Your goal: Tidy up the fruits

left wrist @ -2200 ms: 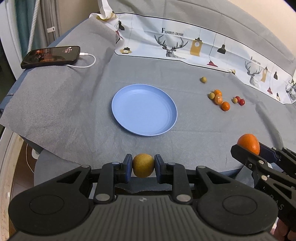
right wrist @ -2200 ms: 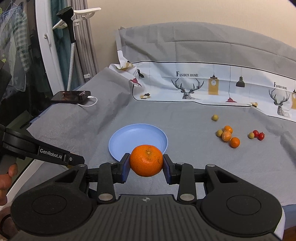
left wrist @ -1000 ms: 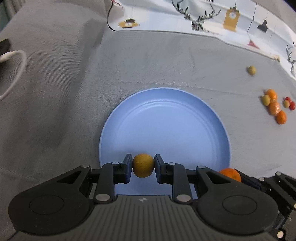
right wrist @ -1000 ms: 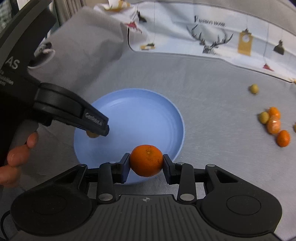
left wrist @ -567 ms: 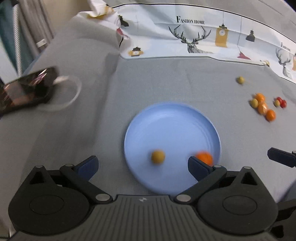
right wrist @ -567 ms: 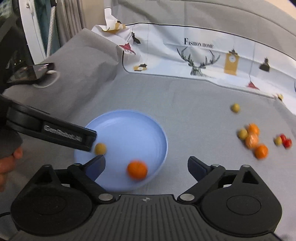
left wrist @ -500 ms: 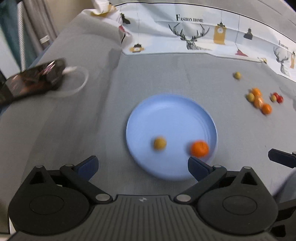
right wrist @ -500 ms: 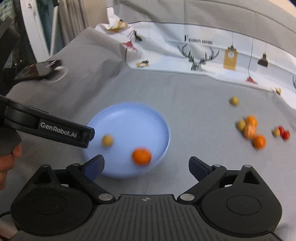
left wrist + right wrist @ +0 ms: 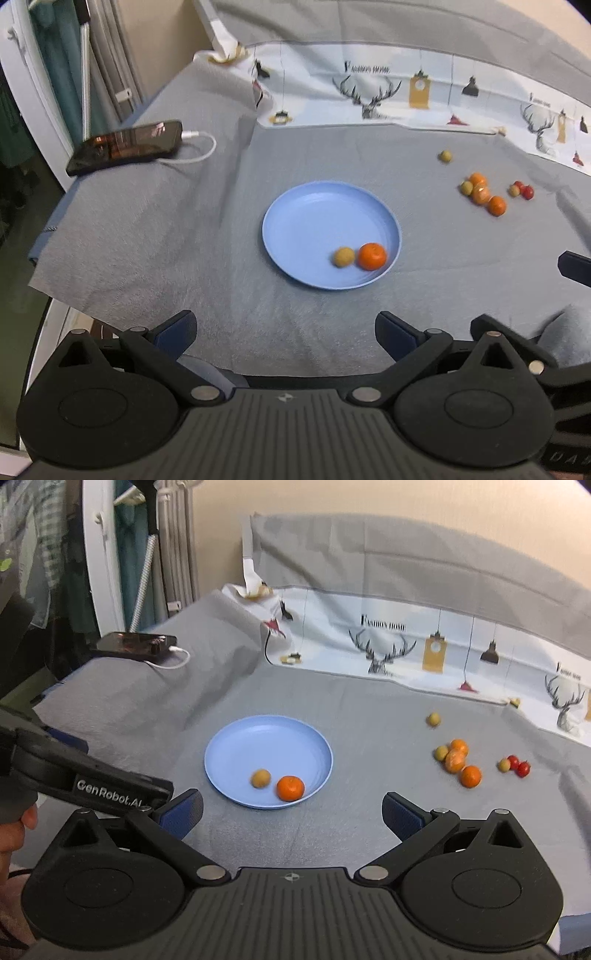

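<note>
Grey-draped surface against a beige wall

A grey cloth (image 9: pixel 369 709) covers the surface; behind it runs a white deer-print sheet (image 9: pixel 424 646), then the beige wall (image 9: pixel 369 524). Left of the cloth hang curtains (image 9: pixel 177 535) and a white frame (image 9: pixel 99 554).

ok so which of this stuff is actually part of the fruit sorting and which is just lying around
Part of the job:
- blue plate
- tangerine and yellow-brown fruit, both on the plate
- loose fruits on the grey cloth, right of the plate
- left gripper and right gripper, both open

Just lying about:
- phone with its white cable
- deer-print sheet
</note>
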### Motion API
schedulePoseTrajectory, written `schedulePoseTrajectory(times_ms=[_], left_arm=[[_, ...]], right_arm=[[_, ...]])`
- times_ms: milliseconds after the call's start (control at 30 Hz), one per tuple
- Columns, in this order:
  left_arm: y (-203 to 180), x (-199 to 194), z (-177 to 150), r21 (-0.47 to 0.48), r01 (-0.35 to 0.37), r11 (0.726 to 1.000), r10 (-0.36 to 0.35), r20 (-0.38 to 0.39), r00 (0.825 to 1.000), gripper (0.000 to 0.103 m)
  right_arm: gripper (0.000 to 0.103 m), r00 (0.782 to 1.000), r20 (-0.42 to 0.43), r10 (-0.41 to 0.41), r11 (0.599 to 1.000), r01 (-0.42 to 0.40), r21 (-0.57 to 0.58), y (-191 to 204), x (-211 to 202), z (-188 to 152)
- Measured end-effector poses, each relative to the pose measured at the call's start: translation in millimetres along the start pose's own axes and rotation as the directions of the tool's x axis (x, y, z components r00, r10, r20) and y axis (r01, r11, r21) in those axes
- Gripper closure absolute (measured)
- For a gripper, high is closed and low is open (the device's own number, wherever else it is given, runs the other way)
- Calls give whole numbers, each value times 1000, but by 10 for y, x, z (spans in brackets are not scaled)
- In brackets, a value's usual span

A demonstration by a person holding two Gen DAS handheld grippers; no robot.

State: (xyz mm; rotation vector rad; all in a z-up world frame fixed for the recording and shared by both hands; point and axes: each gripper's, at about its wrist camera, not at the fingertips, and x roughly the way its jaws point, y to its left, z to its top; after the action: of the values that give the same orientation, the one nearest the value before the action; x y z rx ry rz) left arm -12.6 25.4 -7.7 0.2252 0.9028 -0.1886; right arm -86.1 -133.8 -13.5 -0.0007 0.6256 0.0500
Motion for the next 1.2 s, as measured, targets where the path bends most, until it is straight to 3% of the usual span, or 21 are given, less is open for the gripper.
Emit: schedulePoseTrajectory(times_ms=[533, 1200], left_arm=[[-33, -479, -139, -5, -9, 1000, 9, 91, 996, 0], [48, -496, -166, -21, 0, 1000, 2, 97, 995, 0]], right_arm=[[1, 993, 116, -14, 1000, 15, -7, 81, -516, -96], [1, 994, 109, -20, 1000, 22, -18, 133, -524, -93]])
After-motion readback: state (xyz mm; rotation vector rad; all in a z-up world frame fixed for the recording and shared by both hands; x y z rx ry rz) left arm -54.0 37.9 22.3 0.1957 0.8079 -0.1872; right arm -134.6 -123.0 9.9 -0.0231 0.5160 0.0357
